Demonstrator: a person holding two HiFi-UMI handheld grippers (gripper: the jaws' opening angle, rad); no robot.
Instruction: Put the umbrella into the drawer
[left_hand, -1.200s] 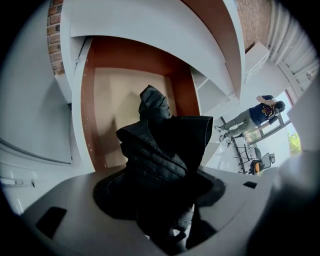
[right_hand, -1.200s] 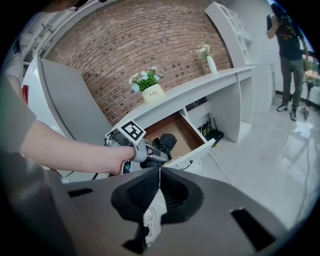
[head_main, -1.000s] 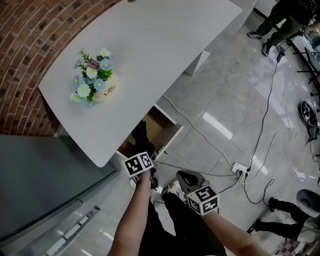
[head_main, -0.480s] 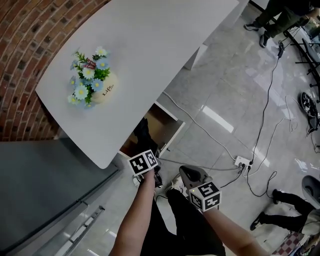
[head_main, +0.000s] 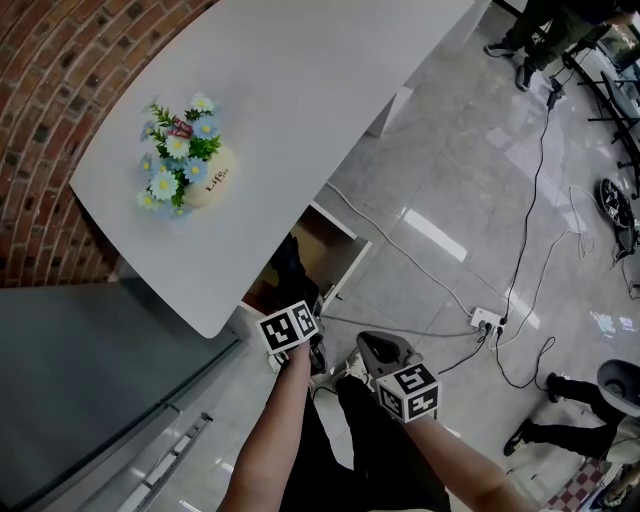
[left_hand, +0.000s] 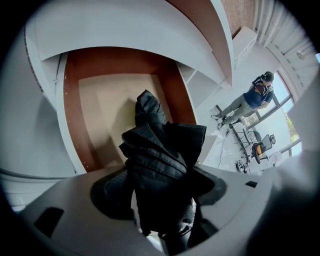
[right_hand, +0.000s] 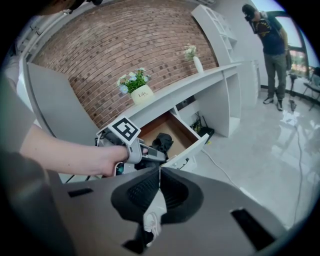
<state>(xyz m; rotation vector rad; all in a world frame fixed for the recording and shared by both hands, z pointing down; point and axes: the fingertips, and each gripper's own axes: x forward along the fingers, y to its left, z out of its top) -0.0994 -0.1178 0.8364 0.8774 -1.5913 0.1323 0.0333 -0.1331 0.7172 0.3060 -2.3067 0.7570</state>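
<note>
Our left gripper (left_hand: 159, 192) has its jaws spread wide. They have just been opening, with the folded black umbrella (left_hand: 160, 150) between the pads, and we see neither pad pressing into the cloth. Our right gripper (right_hand: 160, 175) hangs just beside it, jaws pressed together with nothing between them.

Around them we have the glossy grey floor (head_main: 470, 200) and a brick wall (head_main: 40, 120) behind a long white desk (head_main: 330, 100). Under the desk's near edge the drawer (left_hand: 70, 115) is pulled out, with brown inner walls round a pale bottom.

The umbrella's long axis runs along the line in which our left gripper points. Its near end sits between the jaws at the drawer's front. Its far end points away and downward into the drawer, toward the back under the desk. We cannot tell whether that far end touches the pale bottom, nor which end carries the handle.

On the desktop, well apart from the drawer, stands a small pot of blue and white flowers (head_main: 185, 165). A white power strip (head_main: 485, 320) lies on the floor to the right, with cables (head_main: 530, 230) running from it.
</note>
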